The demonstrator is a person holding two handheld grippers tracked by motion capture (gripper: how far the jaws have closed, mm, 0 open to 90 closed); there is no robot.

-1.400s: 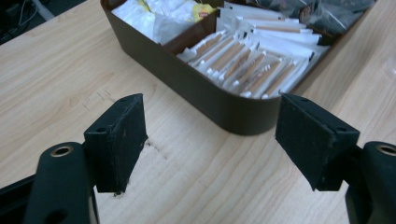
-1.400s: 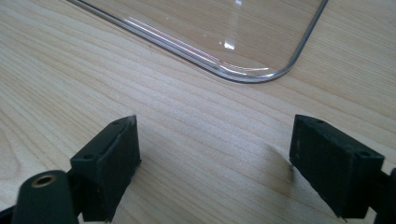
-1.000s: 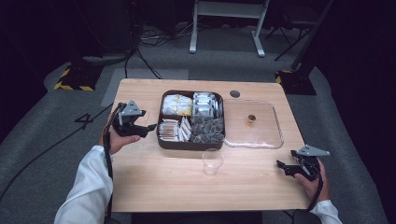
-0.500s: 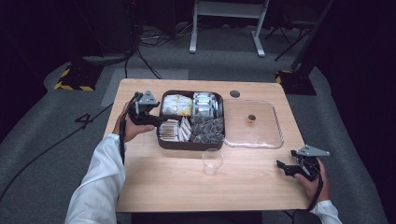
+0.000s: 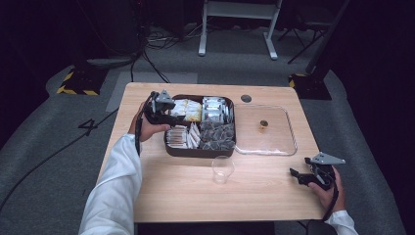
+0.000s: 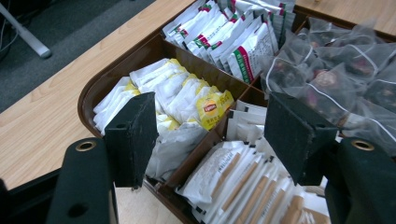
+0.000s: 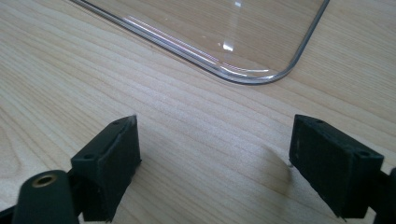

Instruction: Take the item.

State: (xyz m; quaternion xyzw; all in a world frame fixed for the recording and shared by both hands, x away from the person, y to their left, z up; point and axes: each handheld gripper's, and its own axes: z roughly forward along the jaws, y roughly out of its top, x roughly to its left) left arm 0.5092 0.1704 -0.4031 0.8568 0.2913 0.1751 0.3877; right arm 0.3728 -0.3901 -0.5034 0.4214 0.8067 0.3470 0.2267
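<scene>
A dark brown divided box (image 5: 169,149) (image 6: 91,93) of tea bags and sachets stands at the table's middle. My left gripper (image 5: 166,111) (image 6: 210,135) hovers open over its left edge, jaws wide apart above the yellow-tagged tea bags (image 6: 187,100) and the white stick sachets (image 6: 243,186). Nothing is between its jaws. Green-and-white packets (image 6: 233,42) and clear mesh tea bags (image 6: 336,74) fill the farther compartments. My right gripper (image 5: 297,176) (image 7: 215,163) rests open near the table's right front edge, just above bare wood.
A clear plastic lid (image 5: 264,129) (image 7: 224,37) lies flat to the right of the box. A small clear cup (image 5: 222,169) stands in front of the box. A round cable hole (image 5: 246,98) sits near the table's far edge.
My left gripper has moved right from the table's left side until it is over the box's left compartments. The right gripper has stayed put.
</scene>
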